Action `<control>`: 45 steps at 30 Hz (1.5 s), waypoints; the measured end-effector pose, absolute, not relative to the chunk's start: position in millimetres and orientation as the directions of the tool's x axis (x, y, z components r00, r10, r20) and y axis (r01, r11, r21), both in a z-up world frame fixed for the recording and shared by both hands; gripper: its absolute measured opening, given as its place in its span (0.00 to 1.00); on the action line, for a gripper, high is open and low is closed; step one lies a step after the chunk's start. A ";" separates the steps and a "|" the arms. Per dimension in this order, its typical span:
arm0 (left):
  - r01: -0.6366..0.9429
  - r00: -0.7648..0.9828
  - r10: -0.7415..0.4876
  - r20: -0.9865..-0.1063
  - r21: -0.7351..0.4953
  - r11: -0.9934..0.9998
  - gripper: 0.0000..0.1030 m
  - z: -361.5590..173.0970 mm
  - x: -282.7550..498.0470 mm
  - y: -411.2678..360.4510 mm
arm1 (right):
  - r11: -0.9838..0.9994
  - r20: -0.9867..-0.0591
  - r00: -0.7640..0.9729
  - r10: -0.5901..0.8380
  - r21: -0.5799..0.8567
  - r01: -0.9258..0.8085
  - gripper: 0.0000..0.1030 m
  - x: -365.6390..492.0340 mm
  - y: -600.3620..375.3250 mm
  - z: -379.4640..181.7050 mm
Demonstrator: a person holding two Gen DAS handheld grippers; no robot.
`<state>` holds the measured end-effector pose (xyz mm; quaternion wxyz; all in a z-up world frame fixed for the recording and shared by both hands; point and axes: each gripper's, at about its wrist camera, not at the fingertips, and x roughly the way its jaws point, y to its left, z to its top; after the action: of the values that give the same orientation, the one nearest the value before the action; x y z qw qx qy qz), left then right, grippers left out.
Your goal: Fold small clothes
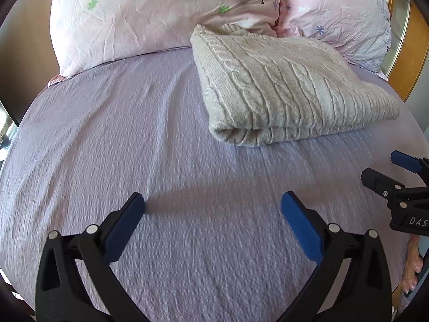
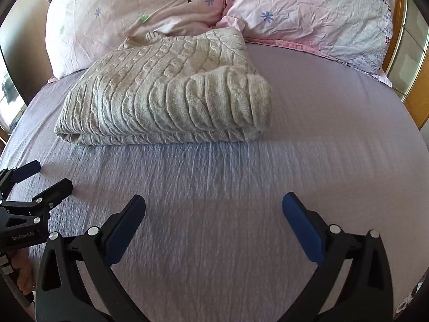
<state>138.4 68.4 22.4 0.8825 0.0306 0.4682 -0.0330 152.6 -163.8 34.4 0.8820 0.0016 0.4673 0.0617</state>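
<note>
A cream cable-knit sweater (image 1: 284,86) lies folded into a thick rectangle on the lilac bed sheet (image 1: 134,147), near the pillows. It also shows in the right wrist view (image 2: 163,96). My left gripper (image 1: 213,204) is open and empty, hovering over bare sheet in front of the sweater and to its left. My right gripper (image 2: 213,204) is open and empty, over the sheet in front of the sweater. Each gripper shows at the edge of the other's view: the right one (image 1: 386,169) and the left one (image 2: 45,174), both with jaws apart.
Two pink floral pillows (image 1: 161,18) (image 1: 337,13) lean at the head of the bed, just behind the sweater. A wooden headboard or frame (image 1: 413,61) stands at the right. The lilac sheet (image 2: 321,107) spreads wide around the sweater.
</note>
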 end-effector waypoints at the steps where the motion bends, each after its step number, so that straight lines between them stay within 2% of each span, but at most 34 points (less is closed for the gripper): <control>1: 0.088 0.560 -0.030 -0.828 0.023 0.996 0.98 22.3 138.4 68.5 | 0.993 -0.826 0.555 0.103 0.049 -0.111 0.99 152.9 -162.5 34.2; 45: 0.088 0.561 -0.031 -0.827 0.023 0.996 0.98 22.2 138.1 67.9 | 0.992 -0.830 0.550 0.093 0.030 -0.123 0.99 153.5 -160.9 34.7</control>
<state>138.1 67.9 22.2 0.8829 0.0309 0.4673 -0.0337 153.5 -160.9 34.7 0.8802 -0.0159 0.4703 0.0614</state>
